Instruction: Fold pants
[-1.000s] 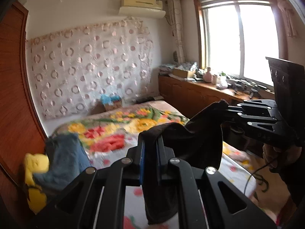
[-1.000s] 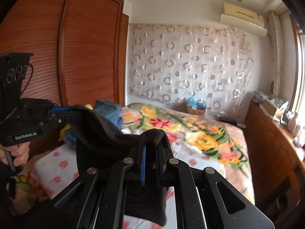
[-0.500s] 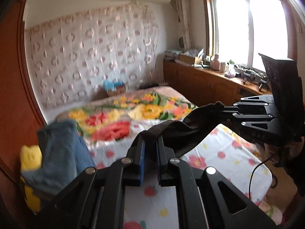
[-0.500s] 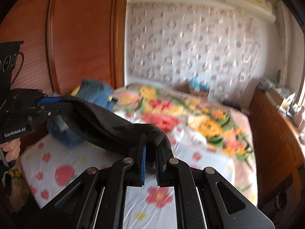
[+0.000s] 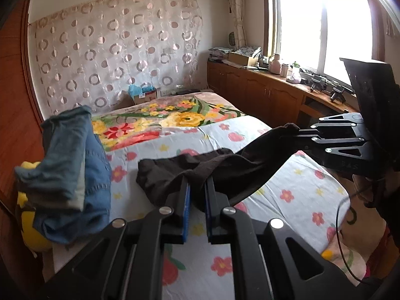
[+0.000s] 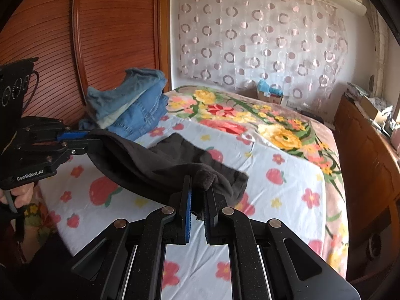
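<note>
Bedroom, daylight from the window; work surface is a bed [image 5: 287, 175] with a flower-print sheet. Left hand-held gripper [image 5: 197, 190]: jaws narrow, clamped on a bunched edge of the dark pants [image 5: 225, 167]. Right hand-held gripper [image 6: 197, 187]: jaws narrow, clamped on another bunched edge of the same pants [image 6: 155, 165]. Fabric spans between the two hand-held grippers as a sagging band, and the rest lies spread on the sheet just ahead of both sets of fingertips. In the right view, a hand [image 6: 21, 195] grips the left tool's handle at the picture's left edge.

Just left of the left hand-held gripper: heap of blue denim clothes [image 5: 70, 170] piled on a yellow plush item [image 5: 30, 225], near the pants but apart. Ahead, beyond the pants: floral blanket [image 5: 175, 117] across the far half of the bed. Further on: cardboard box [image 5: 143, 96] at the bed's head, in front of a circle-patterned curtain [image 5: 120, 50]. Far right of the right hand-held gripper: wooden cabinet [image 5: 262, 95] under the window, its top cluttered. Far left: wooden wardrobe doors [image 6: 105, 32].
</note>
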The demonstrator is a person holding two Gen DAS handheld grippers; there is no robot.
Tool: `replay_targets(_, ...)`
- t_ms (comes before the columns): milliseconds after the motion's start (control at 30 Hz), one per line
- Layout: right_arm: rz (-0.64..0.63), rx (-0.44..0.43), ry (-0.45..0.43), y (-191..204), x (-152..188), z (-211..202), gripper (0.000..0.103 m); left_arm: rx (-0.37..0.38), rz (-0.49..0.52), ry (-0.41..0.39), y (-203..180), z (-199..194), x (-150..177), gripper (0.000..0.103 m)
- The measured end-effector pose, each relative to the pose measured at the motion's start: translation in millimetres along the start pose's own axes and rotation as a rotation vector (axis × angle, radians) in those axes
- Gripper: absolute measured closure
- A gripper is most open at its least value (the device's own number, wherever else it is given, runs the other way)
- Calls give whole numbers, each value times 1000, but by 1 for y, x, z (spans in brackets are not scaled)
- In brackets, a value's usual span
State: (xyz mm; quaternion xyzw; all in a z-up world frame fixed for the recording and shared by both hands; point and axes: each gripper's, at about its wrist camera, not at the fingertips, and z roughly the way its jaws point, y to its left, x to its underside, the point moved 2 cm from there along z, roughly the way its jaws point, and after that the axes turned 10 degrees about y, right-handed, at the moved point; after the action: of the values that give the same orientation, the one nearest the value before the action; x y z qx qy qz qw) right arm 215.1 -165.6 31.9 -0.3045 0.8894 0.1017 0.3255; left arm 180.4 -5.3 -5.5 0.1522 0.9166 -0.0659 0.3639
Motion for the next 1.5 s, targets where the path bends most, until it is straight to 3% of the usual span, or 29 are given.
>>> replay_targets(300,36,-31,17,18,44,-9,98,14,19,34,-21,-9,43,96)
replay_targets(733,83,-79,41,27,79,1,98,14,19,76,-28,-5,83,96)
replay_targets(1500,111,-79,27,30,113,-19,98,58,8,52,-52,-23,105,96)
